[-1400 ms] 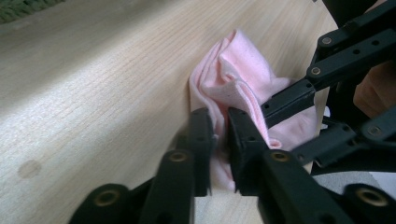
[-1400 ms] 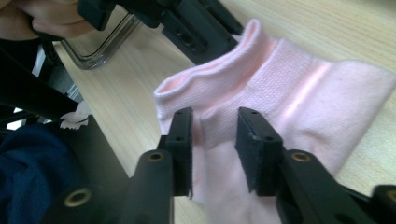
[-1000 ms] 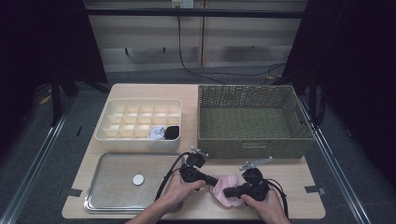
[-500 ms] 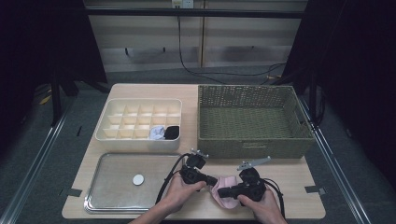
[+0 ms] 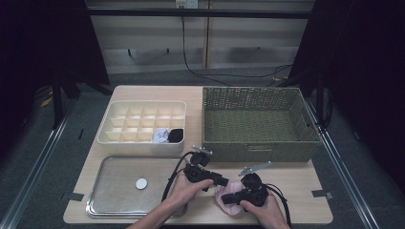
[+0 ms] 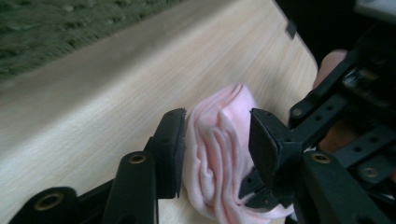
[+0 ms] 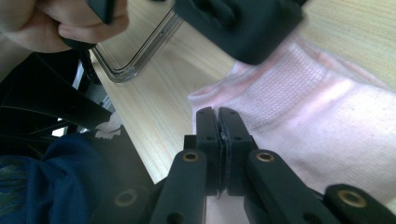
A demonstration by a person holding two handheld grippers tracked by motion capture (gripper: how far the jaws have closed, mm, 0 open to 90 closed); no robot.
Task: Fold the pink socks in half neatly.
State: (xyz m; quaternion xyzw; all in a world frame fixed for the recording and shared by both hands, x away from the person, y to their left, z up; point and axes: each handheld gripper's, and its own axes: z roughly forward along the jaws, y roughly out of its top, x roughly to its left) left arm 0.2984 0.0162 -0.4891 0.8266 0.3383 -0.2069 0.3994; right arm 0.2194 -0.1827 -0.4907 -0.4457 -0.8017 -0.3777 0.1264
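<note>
A pink sock (image 5: 225, 200) lies crumpled on the wooden table near its front edge. My left gripper (image 5: 216, 183) reaches it from the left. In the left gripper view its jaws have just been opening, and they stand apart around the bunched sock (image 6: 219, 149) without pressing it. My right gripper (image 5: 229, 195) comes from the right. In the right gripper view its jaws (image 7: 217, 116) are shut together on the near edge of the sock (image 7: 317, 102). Both hands rest low on the table.
A green woven basket (image 5: 258, 148) stands behind the hands. A cream divided organiser (image 5: 143, 142) at the back left holds a white sock (image 5: 160, 135) and a black sock (image 5: 175, 135). A metal tray (image 5: 110, 200) with a small white disc (image 5: 141, 183) lies front left.
Both hands and the pink sock stay in about the same spot near the table's front edge. The high view is too small to show the jaws moving.
</note>
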